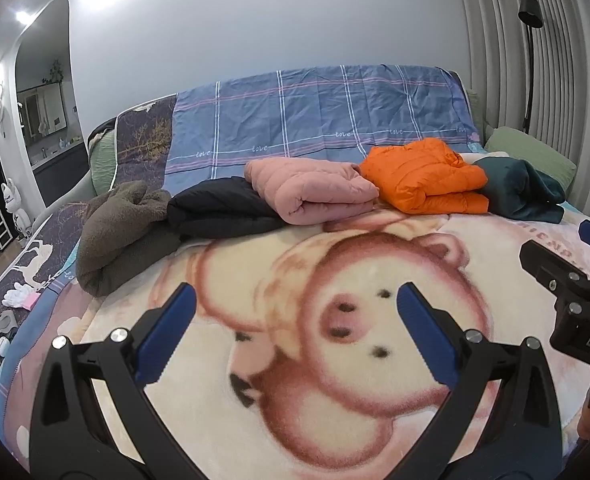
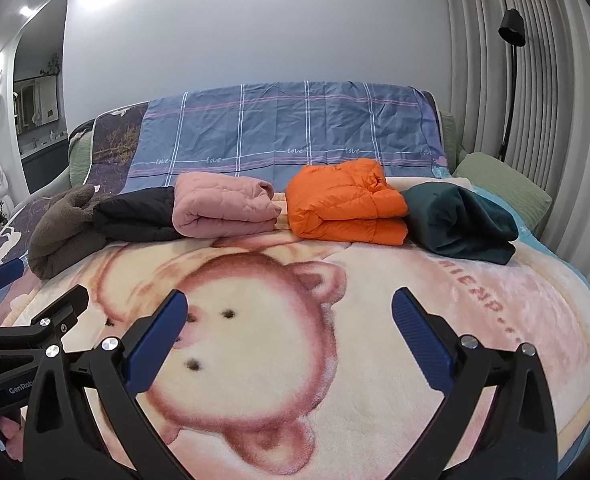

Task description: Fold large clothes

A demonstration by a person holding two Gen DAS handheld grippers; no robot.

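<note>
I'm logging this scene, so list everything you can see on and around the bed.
Brown fleece: one, olive-brown, far left of the row.
Black jacket: one, black, between fleece and pink jacket.
Pink jacket: one, pink, folded, left of centre.
Orange jacket: one, orange, folded, right of centre.
Green garment: one, dark teal, right end.
Bear blanket: one, cream and pink, covers the bed.
Plaid sheet: one, blue, over the headboard.
Pillow: one, light green, right.
Lamp: one, black, right corner.
Left gripper: open, empty.
Right gripper: open, empty.

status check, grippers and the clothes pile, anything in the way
Left gripper open, empty. Right gripper open, empty. Five folded garments in a row, orange puffer jacket among them, untouched. Bear blanket in between, nothing blocking.
</note>
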